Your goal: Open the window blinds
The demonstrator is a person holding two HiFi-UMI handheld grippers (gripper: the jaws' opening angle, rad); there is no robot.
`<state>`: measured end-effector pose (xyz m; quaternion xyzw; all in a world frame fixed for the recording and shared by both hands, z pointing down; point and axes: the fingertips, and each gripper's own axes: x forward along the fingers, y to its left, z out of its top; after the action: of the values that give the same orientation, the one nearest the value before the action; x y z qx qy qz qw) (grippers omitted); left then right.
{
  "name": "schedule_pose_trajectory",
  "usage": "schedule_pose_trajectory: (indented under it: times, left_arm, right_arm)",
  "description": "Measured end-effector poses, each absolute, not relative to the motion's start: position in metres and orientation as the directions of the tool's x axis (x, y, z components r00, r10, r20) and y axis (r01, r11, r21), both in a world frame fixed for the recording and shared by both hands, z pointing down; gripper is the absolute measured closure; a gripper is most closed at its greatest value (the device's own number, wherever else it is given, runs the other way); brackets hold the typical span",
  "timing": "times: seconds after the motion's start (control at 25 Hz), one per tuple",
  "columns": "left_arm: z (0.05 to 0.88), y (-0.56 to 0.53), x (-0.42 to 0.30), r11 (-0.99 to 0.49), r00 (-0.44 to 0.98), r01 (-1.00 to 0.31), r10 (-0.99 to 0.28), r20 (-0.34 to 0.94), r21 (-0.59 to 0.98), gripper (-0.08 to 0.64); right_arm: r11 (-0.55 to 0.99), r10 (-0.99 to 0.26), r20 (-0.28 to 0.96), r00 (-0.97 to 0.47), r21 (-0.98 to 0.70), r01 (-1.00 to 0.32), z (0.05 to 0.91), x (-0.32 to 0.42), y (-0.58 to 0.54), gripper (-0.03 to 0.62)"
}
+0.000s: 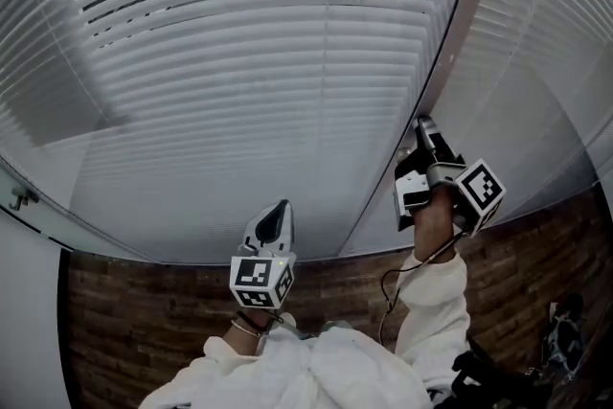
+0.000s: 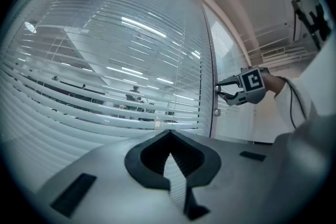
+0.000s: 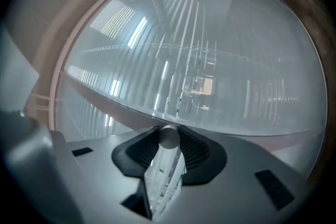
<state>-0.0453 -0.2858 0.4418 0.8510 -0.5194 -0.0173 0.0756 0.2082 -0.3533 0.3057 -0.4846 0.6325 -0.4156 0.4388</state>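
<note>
- Gripping a clear wand [image 3: 167,168] with the right hand-held gripper [image 3: 169,132]: both dark ribbed pads pressed against the rod, one on each side, its round grey end cap [image 3: 169,137] sitting just at the jaw tips.
- Seen from the head view as reaching up to the dark vertical frame post [image 1: 448,48], tips right against it, marker cube [image 1: 479,190] turned toward the camera and a white sleeve [image 1: 436,292] below.
- Placed at the right edge of the main set of window blinds [image 1: 268,62], where the slats meet that post; wand therefore at the blinds' right edge, inside the grip rather than beside it.
- Shows, in the left gripper view, a small round knob [image 2: 216,112] on the post just under the right jaws.
- Holding nothing in the left hand-held gripper [image 2: 169,136]: jaws brought together at the tips, pointing level toward the lower middle of the blinds, apart from the slats and well to the left of the wand.
- Slats tilted enough near the top edge of the blinds to leave dark gaps; lying flat and overlapping toward the bottom edge.
- Further out, a second run of blinds [image 1: 536,62] past the right side of the post.
- Below, a brown wooden floor [image 1: 144,311] along the foot of the window.
</note>
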Motion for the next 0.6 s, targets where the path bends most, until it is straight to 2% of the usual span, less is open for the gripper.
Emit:
schedule_pose_trajectory:
  times: [0.32,0.6]
  left_arm:
    - [0.442,-0.289,-0.049,-0.441,0.452,-0.885,-0.891,0.048,0.149,0.563]
    - [0.441,-0.290,-0.050,-0.441,0.450,-0.887,-0.892,0.047,0.137,0.561]
  right_arm:
    - [0.184,-0.976,-0.185,-0.117,-0.983,0.022,0.317,0.216,-0.355,0.459]
    - [0.198,-0.968,-0.235,-0.093,-0.934,0.296,0.323,0.215,-0.356,0.460]
